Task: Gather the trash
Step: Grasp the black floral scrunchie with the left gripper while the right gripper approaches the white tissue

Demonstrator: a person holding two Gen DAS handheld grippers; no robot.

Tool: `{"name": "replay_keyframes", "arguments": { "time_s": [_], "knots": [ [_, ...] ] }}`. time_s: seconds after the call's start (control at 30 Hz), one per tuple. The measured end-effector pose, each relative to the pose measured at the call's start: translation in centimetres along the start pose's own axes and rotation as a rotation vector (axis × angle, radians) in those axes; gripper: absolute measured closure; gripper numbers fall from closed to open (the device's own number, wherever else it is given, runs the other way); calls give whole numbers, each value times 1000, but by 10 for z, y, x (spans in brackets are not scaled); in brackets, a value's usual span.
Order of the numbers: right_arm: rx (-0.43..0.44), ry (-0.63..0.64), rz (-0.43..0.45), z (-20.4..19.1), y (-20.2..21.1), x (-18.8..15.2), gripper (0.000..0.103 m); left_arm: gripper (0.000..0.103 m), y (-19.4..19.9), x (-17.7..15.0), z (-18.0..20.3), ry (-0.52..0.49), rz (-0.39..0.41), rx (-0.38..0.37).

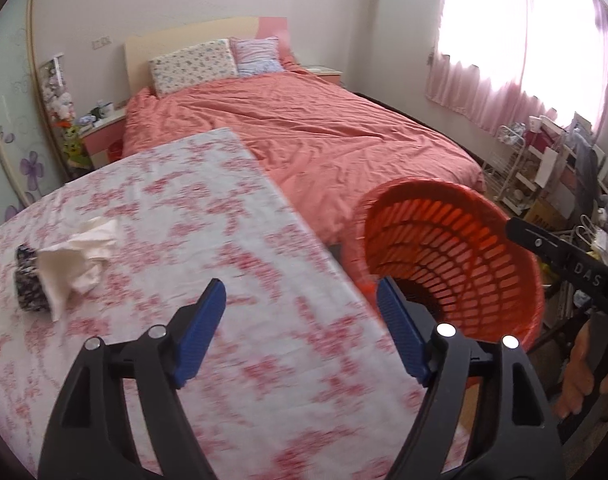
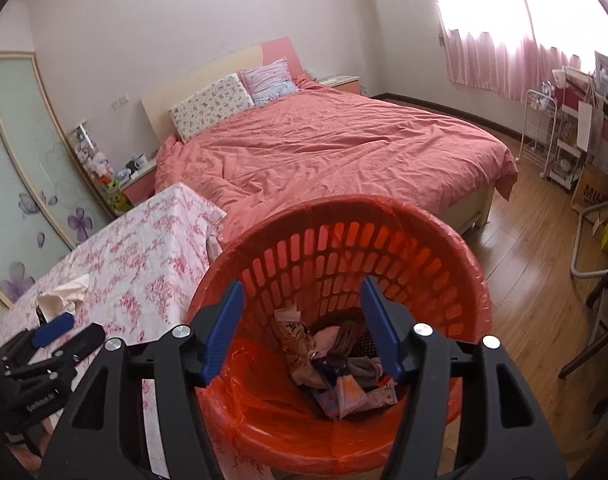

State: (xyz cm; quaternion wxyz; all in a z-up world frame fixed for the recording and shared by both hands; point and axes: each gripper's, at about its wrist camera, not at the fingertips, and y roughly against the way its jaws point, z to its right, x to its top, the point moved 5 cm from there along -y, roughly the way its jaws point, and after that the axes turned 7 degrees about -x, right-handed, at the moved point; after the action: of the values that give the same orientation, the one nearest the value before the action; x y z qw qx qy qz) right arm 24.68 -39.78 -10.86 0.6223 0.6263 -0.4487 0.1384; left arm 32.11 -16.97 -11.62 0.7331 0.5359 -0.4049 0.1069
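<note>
Left hand-held gripper (image 1: 299, 312): spread, empty, over the counter (image 1: 231, 248). Right hand-held gripper (image 2: 299, 316): spread, empty, above the bin (image 2: 456, 256) holding trash (image 2: 336, 364). Tissue (image 1: 79, 260): on counter, touching a dark roll (image 1: 29, 280). Bed (image 1: 324, 128): beyond.

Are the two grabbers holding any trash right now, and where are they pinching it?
No, both are open and hold nothing. The left gripper hangs over the table; the right gripper is above the bin.
</note>
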Motion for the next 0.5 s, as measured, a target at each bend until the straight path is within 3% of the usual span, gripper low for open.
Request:
{"name": "replay_keyframes", "arguments": {
  "time_s": [0.23, 0.5],
  "knots": [
    [2, 129, -5, -46, 3, -21, 33, 7, 32, -19, -82, 101, 23, 153],
    [33, 238, -27, -91, 1, -40, 24, 6, 77, -27, -196, 260, 122, 366]
  ]
}}
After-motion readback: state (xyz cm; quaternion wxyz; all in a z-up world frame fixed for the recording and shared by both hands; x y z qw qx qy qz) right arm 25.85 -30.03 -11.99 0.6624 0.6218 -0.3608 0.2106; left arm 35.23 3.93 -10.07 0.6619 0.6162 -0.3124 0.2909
